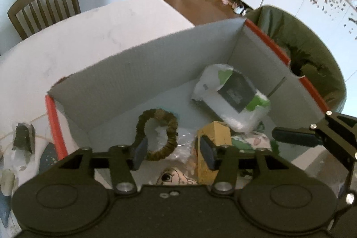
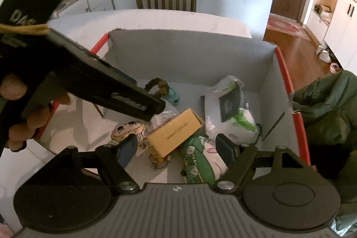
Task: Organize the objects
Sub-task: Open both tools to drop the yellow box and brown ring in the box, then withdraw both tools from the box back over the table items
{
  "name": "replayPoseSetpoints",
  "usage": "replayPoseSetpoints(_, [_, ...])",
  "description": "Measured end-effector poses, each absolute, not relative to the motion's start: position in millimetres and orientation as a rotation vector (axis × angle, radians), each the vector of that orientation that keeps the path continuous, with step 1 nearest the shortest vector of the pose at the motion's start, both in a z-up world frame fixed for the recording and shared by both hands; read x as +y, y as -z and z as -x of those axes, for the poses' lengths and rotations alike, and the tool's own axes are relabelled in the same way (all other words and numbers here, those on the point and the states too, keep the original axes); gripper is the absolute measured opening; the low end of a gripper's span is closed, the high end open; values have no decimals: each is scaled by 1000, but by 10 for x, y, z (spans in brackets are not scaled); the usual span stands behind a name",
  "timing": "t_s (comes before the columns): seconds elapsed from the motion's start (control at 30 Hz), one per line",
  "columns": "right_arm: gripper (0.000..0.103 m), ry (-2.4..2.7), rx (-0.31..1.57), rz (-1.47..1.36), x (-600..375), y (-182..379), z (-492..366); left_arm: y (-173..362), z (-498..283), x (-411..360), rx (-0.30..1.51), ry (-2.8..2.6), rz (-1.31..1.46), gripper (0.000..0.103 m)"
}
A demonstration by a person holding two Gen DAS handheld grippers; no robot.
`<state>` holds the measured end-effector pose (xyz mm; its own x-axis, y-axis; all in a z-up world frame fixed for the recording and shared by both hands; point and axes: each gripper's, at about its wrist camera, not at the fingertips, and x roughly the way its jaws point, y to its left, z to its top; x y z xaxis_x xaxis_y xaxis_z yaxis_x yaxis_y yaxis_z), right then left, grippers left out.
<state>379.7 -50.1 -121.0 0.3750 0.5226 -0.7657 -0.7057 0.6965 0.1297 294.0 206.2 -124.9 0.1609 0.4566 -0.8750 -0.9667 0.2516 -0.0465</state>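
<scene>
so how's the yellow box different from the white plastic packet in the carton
The yellow box is a rigid cardboard oblong with sharp edges; the white plastic packet is soft, crinkled and bulging. The box is plain yellow with one line of small print, while the packet carries a dark label and green patches. The box sits nearer the middle of the carton; the packet lies towards its right wall. Both rest inside the carton, untouched by either claw.
</scene>
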Motion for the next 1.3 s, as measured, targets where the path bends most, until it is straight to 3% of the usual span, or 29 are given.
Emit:
replayPoseSetpoints(0.63, [81, -769, 796, 69, -690, 614, -3450, 595, -2597, 1579, 663, -1169, 648, 74])
replayPoseSetpoints(1.03, [86, -783, 751, -8, -414, 360, -3127, 499, -1962, 1231, 597, -1246, 638, 101])
replayPoseSetpoints(1.3, [86, -799, 750, -13, -54, 274, -2950, 496, -1458, 1080, 565, -1327, 621, 102])
